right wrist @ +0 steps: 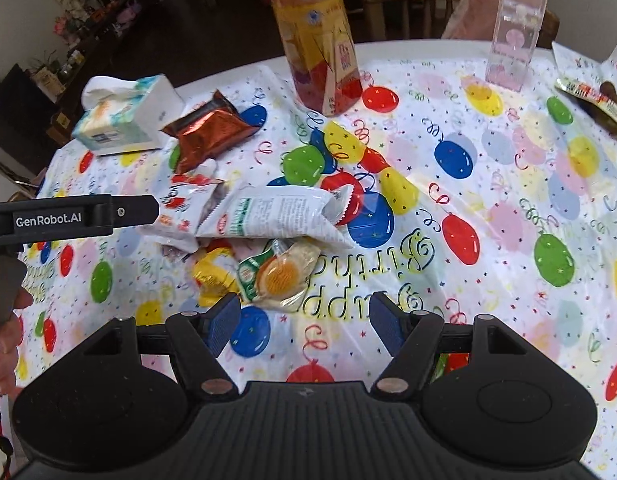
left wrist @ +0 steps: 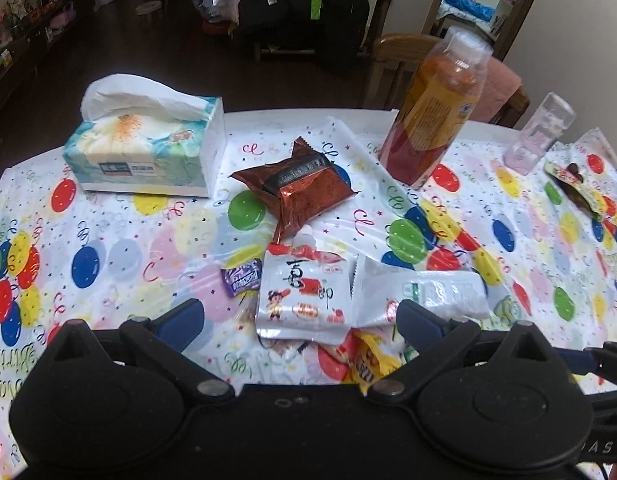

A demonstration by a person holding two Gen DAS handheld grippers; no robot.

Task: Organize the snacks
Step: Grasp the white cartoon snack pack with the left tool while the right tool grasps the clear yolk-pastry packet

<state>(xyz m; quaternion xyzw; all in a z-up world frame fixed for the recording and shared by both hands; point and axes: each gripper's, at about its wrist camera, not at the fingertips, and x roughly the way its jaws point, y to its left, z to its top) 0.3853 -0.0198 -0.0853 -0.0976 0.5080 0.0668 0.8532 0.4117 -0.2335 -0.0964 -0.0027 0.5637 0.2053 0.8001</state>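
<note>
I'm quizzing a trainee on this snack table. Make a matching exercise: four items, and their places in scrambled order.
Items:
1. tissue box
2. orange drink bottle
3. copper foil packet
4. purple candy

Places:
A. lying flat between the tissue box and the bottle
B. standing upright at the far side, right of centre
C. far left of the table
D. just left of the white snack pouch

Pairs: 1-C, 2-B, 3-A, 4-D

Balloon-patterned white tablecloth (right wrist: 488, 200), copper-red foil packet (left wrist: 296, 194), orange-and-yellow bottle (left wrist: 432, 120), teal floral tissue box (left wrist: 148, 152)
</note>
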